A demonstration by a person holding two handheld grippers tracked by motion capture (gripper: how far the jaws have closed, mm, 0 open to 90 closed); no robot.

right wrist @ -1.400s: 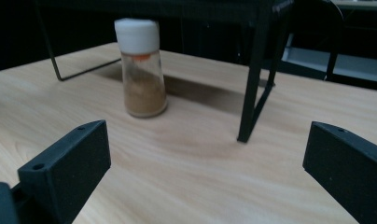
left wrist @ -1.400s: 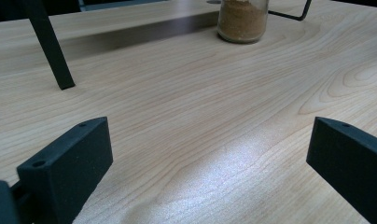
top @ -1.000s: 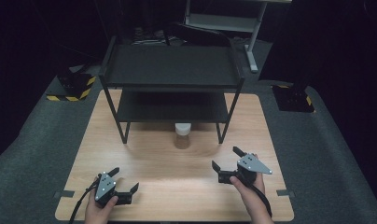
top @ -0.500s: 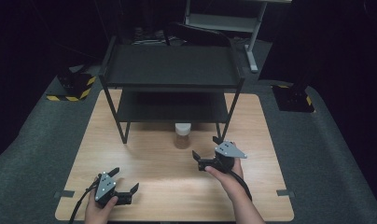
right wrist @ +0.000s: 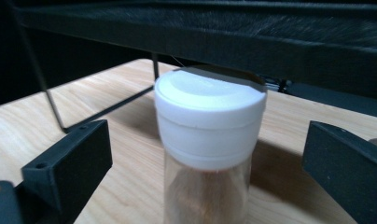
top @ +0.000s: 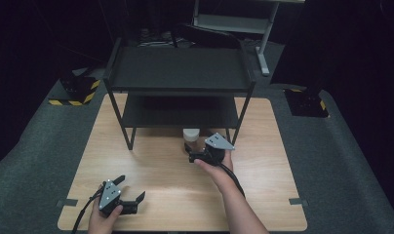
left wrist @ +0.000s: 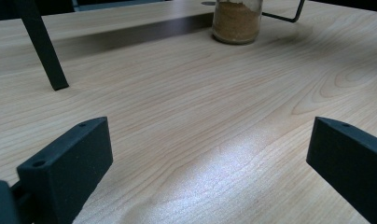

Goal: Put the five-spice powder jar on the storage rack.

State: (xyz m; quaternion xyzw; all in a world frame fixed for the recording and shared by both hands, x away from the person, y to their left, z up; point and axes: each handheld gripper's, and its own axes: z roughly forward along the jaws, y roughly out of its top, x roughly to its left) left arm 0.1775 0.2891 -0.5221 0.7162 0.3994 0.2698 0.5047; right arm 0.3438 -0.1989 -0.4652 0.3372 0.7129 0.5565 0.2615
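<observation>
The clear glass jar with white cap (right wrist: 209, 140) stands between the right gripper (right wrist: 207, 163) jaws, which have just been closing, untouched, wide apart.

Two hand-held grippers, each black with a grey three-cornered plate on top: the left gripper (top: 129, 195) trails a black cable off the table's near edge, and the right gripper (top: 191, 152) trails one along the forearm. Blocky matte-black jaws show a small hole near each base. Both forearms appear bare, sleeves not discernible.
</observation>
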